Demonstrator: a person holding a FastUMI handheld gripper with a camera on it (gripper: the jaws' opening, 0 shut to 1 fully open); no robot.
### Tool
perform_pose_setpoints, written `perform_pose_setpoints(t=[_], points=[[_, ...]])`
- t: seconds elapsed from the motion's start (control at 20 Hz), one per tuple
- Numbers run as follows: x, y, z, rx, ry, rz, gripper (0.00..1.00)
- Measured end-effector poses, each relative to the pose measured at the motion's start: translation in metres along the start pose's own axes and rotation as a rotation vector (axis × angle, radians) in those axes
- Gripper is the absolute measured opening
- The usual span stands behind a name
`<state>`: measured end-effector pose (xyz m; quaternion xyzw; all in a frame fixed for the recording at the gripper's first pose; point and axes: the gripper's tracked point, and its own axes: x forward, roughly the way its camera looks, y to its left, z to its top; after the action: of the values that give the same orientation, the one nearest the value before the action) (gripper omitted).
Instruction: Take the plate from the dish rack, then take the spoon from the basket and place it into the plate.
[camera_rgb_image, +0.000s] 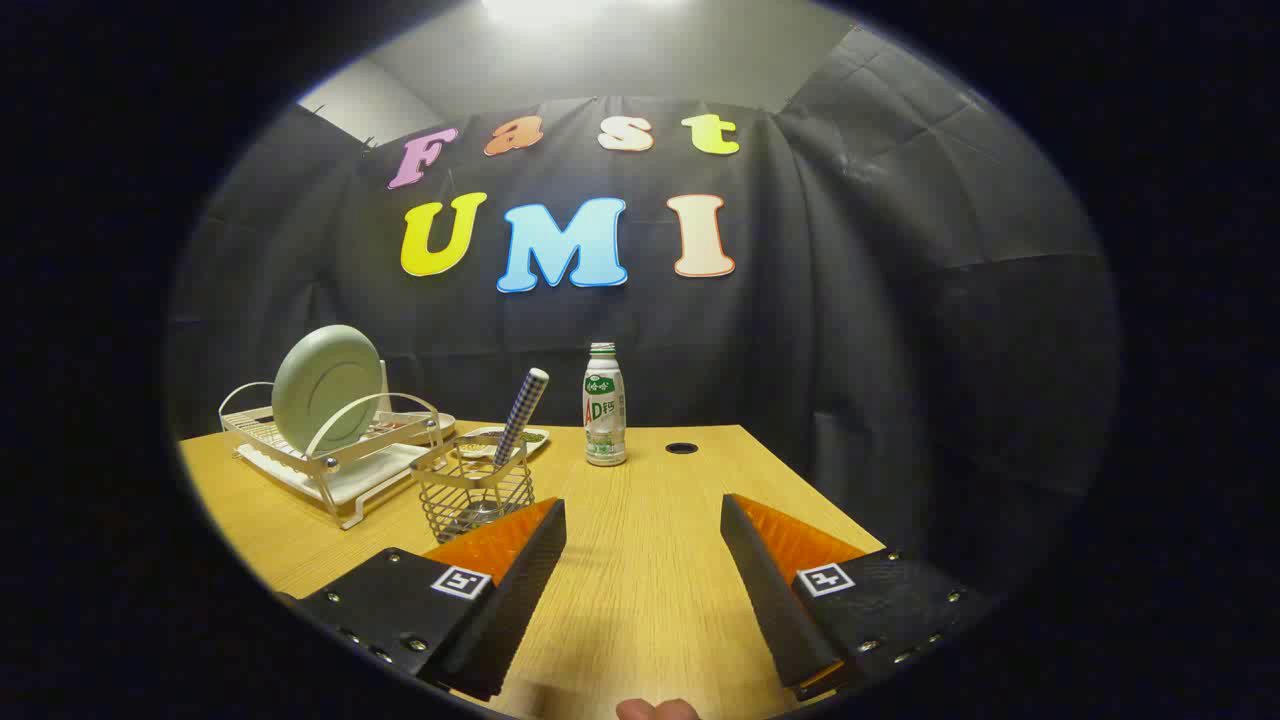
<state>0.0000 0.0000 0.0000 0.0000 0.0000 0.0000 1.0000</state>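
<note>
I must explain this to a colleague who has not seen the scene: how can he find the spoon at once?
On the wooden table, beyond the open tool, a white dish rack holds an upright plate. Beside the rack stands a wire basket. The spoon is the checkered handle that sticks up out of the basket.

Pale green plate (325, 385), checkered spoon (522, 417) handle, wood-grain table (640, 560).

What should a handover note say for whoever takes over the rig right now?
Gripper: fingers open, holding nothing, above bare table.
Plate: upright in the dish rack, beyond the fingers to the left.
Spoon: handle sticks up out of the wire basket, just ahead of the left finger.
Bottle stands further back.
Done: nothing.
Left: take the plate out, then put the spoon into it.
</note>
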Motion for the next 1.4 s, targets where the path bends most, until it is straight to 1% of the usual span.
perform_pose_setpoints(t=[0.1, 0.2, 0.35, 0.45, 0.65, 0.85, 0.95, 1.1, 1.2, 1.3, 1.4], points=[[0.017, 0.0, 0.002, 0.005, -0.008, 0.003, 0.96], [0.033, -0.004, 0.007, 0.008, -0.016, -0.01, 0.96], [0.041, -0.008, 0.025, -0.001, -0.044, -0.026, 0.96], [0.039, -0.01, 0.042, -0.013, -0.052, -0.034, 0.96], [0.022, -0.011, 0.103, -0.024, -0.067, -0.055, 0.95], [0.0, 0.007, 0.172, -0.047, -0.106, -0.061, 0.95], [-0.009, 0.022, 0.196, -0.014, -0.11, -0.071, 0.95], [-0.021, 0.033, 0.222, -0.028, -0.109, -0.133, 0.95], [-0.024, 0.05, 0.241, -0.022, -0.122, -0.15, 0.95], [-0.023, 0.071, 0.251, -0.027, -0.122, -0.144, 0.95], [-0.02, 0.083, 0.254, -0.045, -0.096, -0.172, 0.95]])
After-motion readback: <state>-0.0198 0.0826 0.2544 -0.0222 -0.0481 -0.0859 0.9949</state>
